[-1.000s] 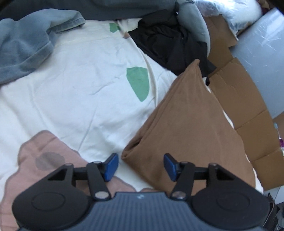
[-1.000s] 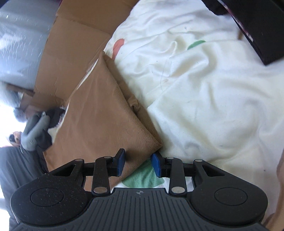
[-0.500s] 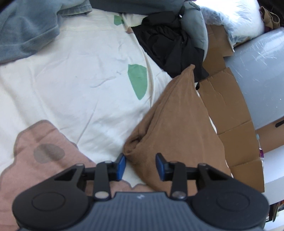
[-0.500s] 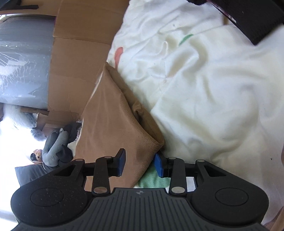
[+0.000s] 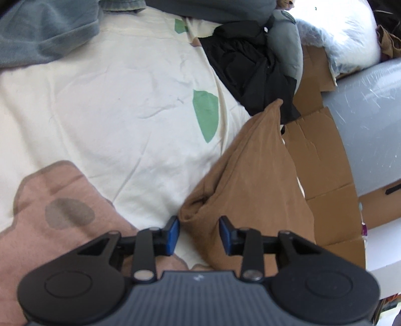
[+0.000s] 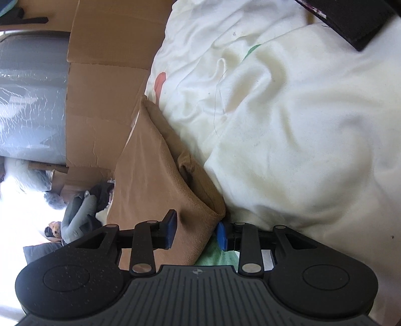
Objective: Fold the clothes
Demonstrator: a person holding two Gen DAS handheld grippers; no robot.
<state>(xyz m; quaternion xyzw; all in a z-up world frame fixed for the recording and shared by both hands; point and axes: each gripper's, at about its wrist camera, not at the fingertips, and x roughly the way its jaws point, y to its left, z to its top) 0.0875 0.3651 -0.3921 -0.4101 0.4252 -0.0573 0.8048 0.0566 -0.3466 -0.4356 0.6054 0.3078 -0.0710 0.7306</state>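
Observation:
A folded brown garment lies along the right side of a cream bedsheet, its far tip toward a black heap. My left gripper has its blue pads pressed on the near corner, which bunches into a wrinkle between them. In the right wrist view the same brown garment runs up beside cardboard, and my right gripper is shut on its other near corner, where the layered edge shows. The part of the cloth under each gripper body is hidden.
Black clothing and a grey garment lie at the far end. Blue denim lies at the far left. Flattened cardboard and a grey wrapped bulk border the bed. A black object rests on the sheet.
The left jaws have narrowed from wide apart onto the brown garment's corner, which now wrinkles between the pads. Both views have rolled a little. The right gripper keeps its hold.

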